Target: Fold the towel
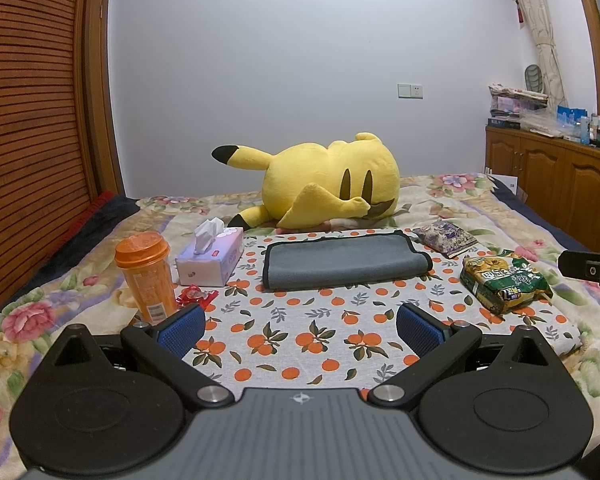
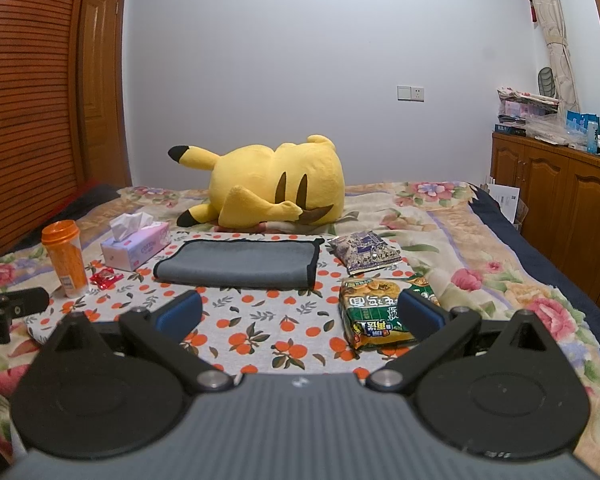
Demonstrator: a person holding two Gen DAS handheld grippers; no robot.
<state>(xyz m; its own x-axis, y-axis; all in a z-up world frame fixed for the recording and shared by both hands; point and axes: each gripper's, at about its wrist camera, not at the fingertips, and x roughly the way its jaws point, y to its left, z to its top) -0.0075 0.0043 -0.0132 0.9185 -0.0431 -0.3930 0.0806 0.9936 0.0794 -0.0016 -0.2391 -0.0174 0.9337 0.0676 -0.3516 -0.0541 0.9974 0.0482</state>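
Both tongs, left (image 1: 300, 330) and right (image 2: 300, 316), wide and empty above orange-print cloth (image 1: 300, 320), folded grey towel (image 1: 342, 260) beyond.

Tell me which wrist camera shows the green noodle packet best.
The left wrist view: the green noodle packet lies fully uncovered on the orange-print cloth, right of the grey towel. In the right wrist view the packet is nearer, but one blue pad of the open right tool overlaps it.
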